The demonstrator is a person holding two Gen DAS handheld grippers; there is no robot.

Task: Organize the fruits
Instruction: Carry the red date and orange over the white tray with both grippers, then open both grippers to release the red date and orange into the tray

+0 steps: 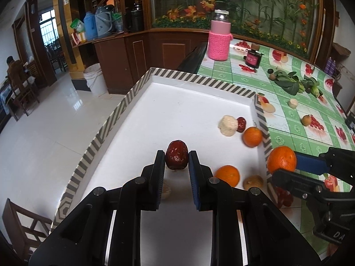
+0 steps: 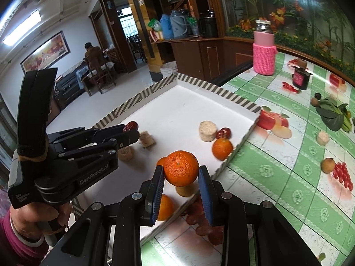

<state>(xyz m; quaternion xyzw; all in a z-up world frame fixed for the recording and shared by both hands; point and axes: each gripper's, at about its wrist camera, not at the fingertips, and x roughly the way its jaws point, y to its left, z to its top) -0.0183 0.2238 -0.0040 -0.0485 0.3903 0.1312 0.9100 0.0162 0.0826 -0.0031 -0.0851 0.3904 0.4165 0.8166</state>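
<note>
1. The dried red date (image 1: pixel 176 154) is light, wrinkled and firm — pinched across its middle by the left hand-held gripper (image 1: pixel 176 158), above the white tray (image 1: pixel 177 75).
2. The mandarin (image 2: pixel 181 168) is soft-skinned, so it wants gentle pressure; the right hand-held gripper (image 2: pixel 181 173) clamps it at the tray's edge.
3. Only the right view shows the corn-cob pieces (image 2: pixel 146 141) behind the left gripper — the left view hides them.

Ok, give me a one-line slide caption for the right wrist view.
Right gripper holds an orange above the striped-rim tray; left gripper carries a red date.
</note>
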